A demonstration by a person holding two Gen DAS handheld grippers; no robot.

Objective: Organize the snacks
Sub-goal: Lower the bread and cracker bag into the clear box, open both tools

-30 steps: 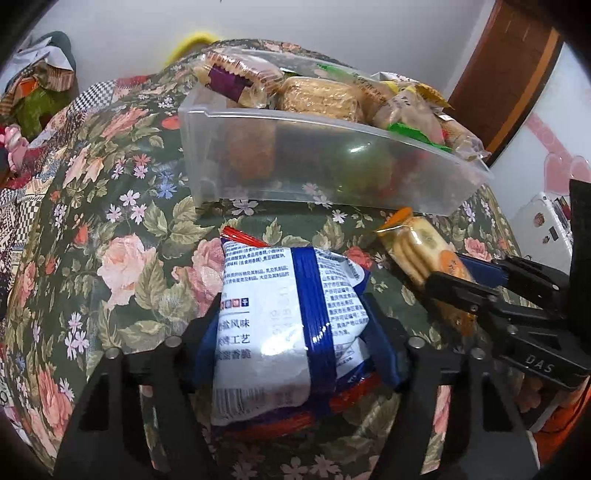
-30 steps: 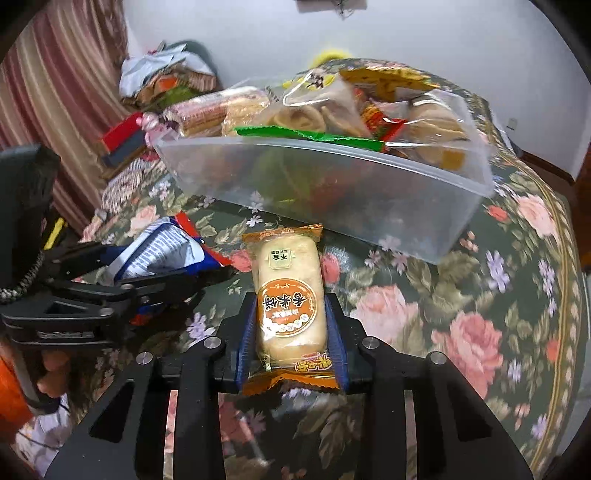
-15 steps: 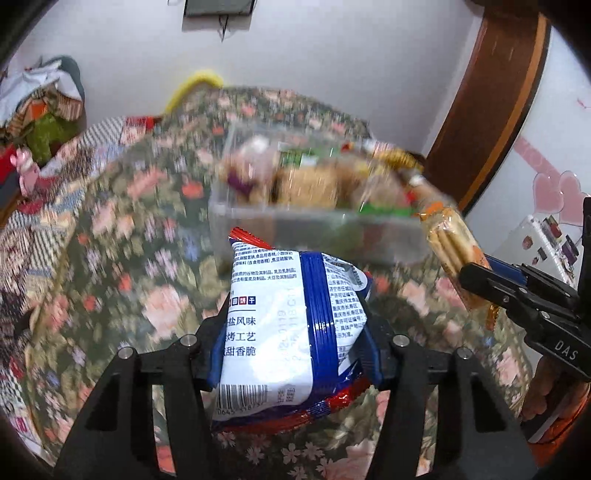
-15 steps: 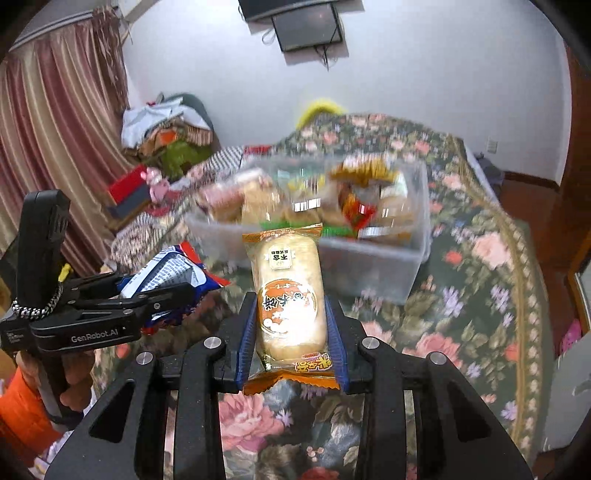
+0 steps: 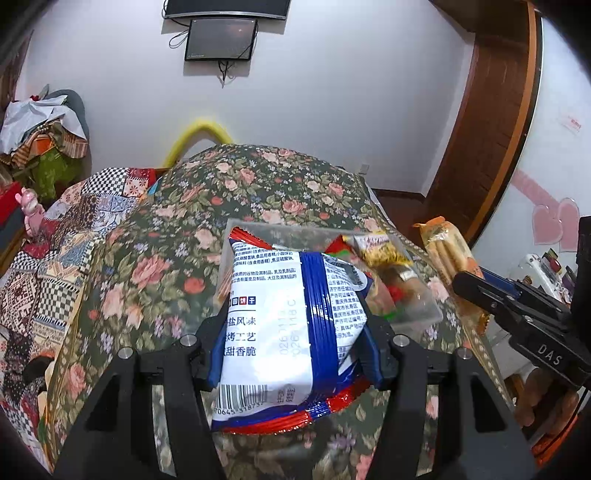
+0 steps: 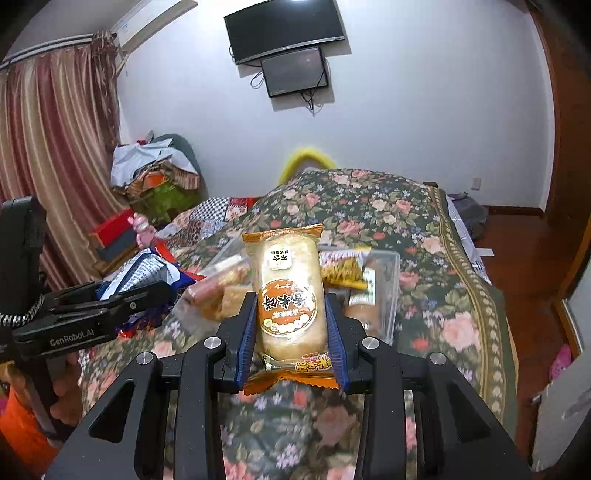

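My left gripper [image 5: 291, 347] is shut on a white, blue and red snack bag [image 5: 288, 325] and holds it high above the floral bed. My right gripper [image 6: 291, 332] is shut on an orange rice cracker packet [image 6: 290, 295], also held high. A clear plastic bin [image 5: 413, 299] full of snacks lies on the bed below and ahead of both; it also shows in the right wrist view [image 6: 384, 295]. The snack bag hides the bin's left part. The right gripper with its packet [image 5: 447, 251] shows at the right of the left wrist view. The left gripper with its bag [image 6: 147, 273] shows at the left of the right wrist view.
The floral bedspread [image 5: 258, 188] covers the bed [image 6: 369, 206]. A patchwork quilt [image 5: 55, 266] and a pile of clothes [image 6: 155, 173] lie to the left. A TV [image 6: 284, 29] hangs on the far wall. Wooden floor [image 6: 517, 258] lies to the right.
Both grippers have risen well above the bed with their snacks. The bin was close in front before and now lies lower and farther off. The wall and TV have come into view.
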